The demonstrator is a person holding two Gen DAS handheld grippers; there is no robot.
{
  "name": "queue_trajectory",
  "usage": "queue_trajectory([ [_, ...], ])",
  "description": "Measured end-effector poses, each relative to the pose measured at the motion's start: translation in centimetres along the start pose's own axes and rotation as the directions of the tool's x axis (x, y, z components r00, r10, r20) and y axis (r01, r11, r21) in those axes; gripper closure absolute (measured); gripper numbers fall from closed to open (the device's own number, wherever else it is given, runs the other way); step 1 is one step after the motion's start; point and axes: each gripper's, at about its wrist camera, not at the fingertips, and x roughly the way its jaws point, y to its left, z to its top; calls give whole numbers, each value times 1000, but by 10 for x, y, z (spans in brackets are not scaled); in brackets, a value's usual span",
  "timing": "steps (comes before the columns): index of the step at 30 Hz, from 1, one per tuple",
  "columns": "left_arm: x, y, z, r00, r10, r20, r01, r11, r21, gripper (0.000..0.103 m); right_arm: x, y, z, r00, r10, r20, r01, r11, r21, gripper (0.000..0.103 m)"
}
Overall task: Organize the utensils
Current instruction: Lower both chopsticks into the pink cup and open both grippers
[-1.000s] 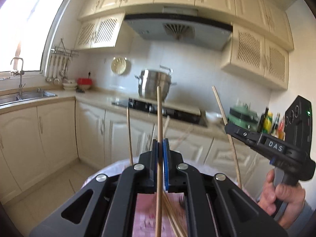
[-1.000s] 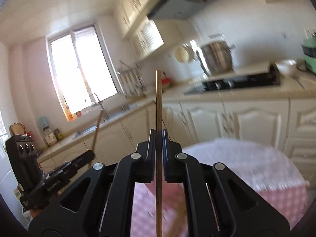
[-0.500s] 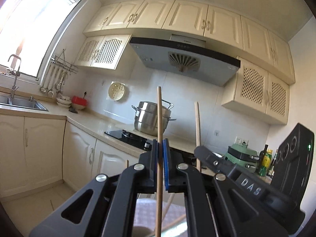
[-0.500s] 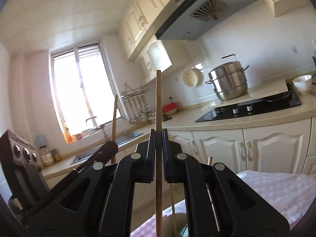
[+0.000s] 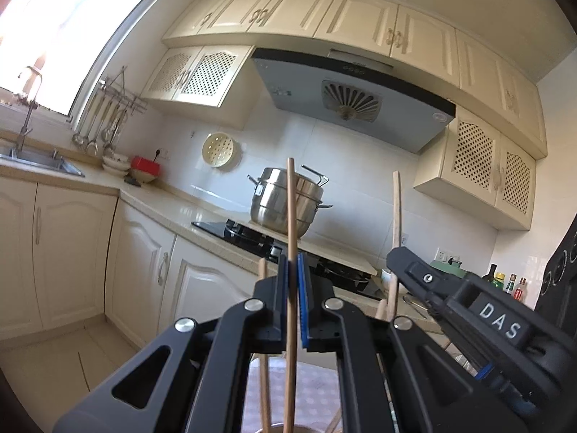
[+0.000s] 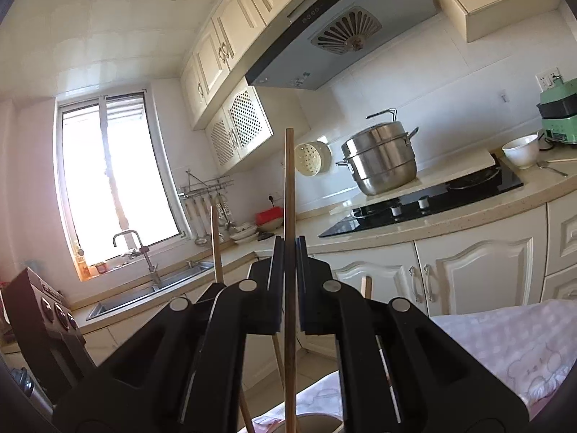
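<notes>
left jaws: clenched on a chopstick, blue pads tight on both sides of the shaft
left gripper [image 5: 293, 288]: pointed up toward the range hood [image 5: 351, 103], well above the table
left chopstick [image 5: 291, 216]: upright through the jaws, top end in front of the steel pot [image 5: 286, 200], lower end runs down out of frame
right jaws: clenched on a second chopstick, pads flush on the shaft
right gripper [image 6: 289, 270]: also tilted upward, aimed at the wall between window [image 6: 111, 180] and hood
right chopstick [image 6: 289, 187]: upright and centred in the jaws; seen from the left wrist as a pale stick [image 5: 396, 209] rising above the DAS-marked body
gripper spacing: side by side, near each other, not touching as far as visible
other chopsticks: one tip [image 5: 263, 270] just left of the left jaws, one [image 6: 366, 287] just right of the right jaws, both rising from below
holder: rim of a round container [image 6: 317, 420] at bottom edge under the right gripper, sticks standing in it; contents otherwise hidden
tablecloth [image 6: 505, 342]: pink check, lower right in right wrist view
background: hob [image 6: 425, 202] under the pot, sink [image 6: 151, 285] below the window, white bowl [image 6: 521, 151] on the counter
</notes>
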Motion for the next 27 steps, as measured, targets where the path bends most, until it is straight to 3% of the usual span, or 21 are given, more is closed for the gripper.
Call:
queue_trajectory([
  [8,5,10,-14,1000,-10,-5,10,1000,-7,98,3,2,-11,1000,-13,-5,13,1000,-24,96],
  [17,-1,15,-25,998,7,-56,-7,1000,2,97,-1,3,-22,995,-6,-95,0,998,-65,95],
  [18,-2,14,-24,998,10,-63,-10,1000,2,90,-4,4,-21,995,0,-102,-7,998,-70,88],
  [19,-5,13,-23,997,17,-71,-17,1000,7,79,-6,5,-20,995,4,-103,-11,997,-72,59],
  [20,-9,11,-20,997,37,-68,-36,999,10,54,-13,6,-17,996,11,-93,-18,997,-69,37],
  [21,-14,9,-17,996,55,-64,-55,998,8,38,-17,6,-15,997,14,-79,-19,998,-66,17],
  [24,-27,-2,-8,995,73,-67,-70,997,36,21,-34,11,-3,998,28,-65,-33,997,-69,17],
  [27,-41,-18,1,992,112,-58,-107,991,83,6,-48,8,9,998,36,-59,-39,998,-53,9],
])
